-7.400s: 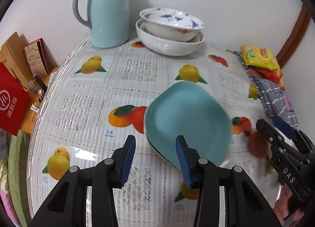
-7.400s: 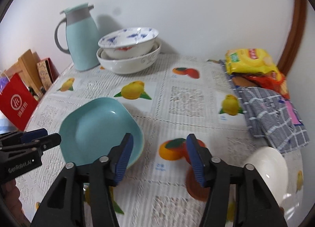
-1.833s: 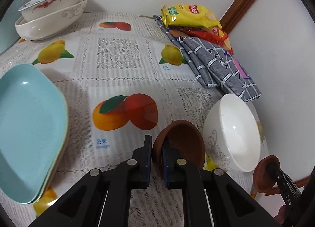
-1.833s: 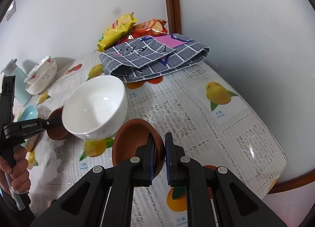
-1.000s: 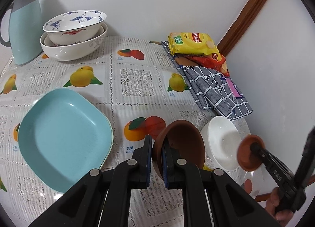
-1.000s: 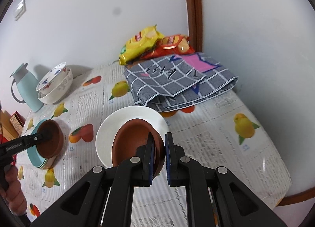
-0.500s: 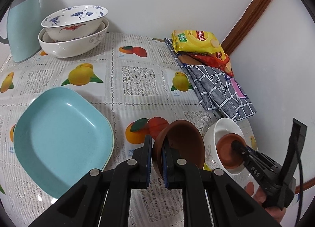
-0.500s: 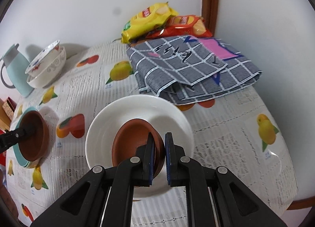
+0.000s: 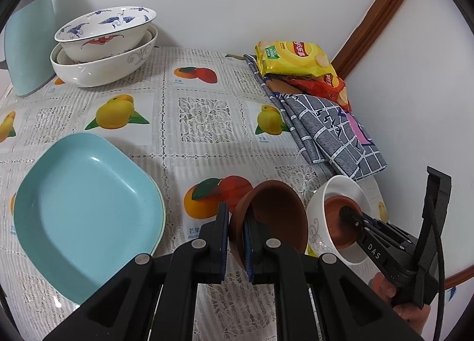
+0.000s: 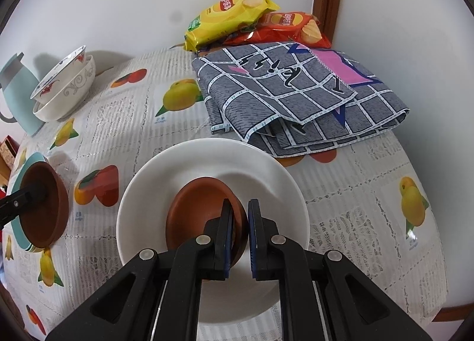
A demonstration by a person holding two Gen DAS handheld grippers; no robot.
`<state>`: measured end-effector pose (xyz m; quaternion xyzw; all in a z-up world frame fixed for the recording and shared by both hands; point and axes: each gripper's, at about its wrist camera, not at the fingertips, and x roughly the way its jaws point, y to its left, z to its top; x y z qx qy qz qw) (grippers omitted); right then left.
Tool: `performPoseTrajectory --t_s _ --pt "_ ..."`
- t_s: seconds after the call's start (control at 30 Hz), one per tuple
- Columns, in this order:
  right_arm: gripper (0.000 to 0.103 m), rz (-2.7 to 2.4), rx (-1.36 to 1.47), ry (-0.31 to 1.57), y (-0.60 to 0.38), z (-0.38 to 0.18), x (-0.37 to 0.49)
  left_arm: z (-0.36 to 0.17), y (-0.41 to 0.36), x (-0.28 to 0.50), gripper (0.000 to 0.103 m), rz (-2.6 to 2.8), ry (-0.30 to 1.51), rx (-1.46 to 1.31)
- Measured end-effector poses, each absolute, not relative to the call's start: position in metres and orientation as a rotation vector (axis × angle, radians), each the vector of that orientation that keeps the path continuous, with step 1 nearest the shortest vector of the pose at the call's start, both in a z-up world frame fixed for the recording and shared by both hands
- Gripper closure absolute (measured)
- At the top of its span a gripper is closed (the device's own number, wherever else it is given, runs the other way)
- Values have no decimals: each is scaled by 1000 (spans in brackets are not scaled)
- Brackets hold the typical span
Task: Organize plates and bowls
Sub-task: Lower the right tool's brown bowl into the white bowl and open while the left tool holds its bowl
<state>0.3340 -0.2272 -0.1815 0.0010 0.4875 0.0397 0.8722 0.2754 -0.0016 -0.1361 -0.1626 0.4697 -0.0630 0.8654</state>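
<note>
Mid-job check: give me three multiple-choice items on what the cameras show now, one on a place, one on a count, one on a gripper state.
1. Where is the brown bowl held by the right gripper?
A. on the teal plate
B. inside the white bowl
C. on the checked cloth

2. How many small brown bowls are in view?
A. one
B. two
C. three

3. What is the left gripper doing?
A. open over the table
B. shut on nothing
C. shut on a brown bowl's rim

Key: 1 B, the right gripper holds its brown bowl within the white bowl. 2 B, that one plus the left's brown bowl. 3 C, the left gripper has its pads clamped on that rim, beside the teal plate.
</note>
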Motion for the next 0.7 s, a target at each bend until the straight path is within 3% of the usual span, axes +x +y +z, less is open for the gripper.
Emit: performPoseTrajectory --t_s 0.7 --pt "85 19 -140 1109 -211 -195 341 -138 10 269 94 -132 989 -350"
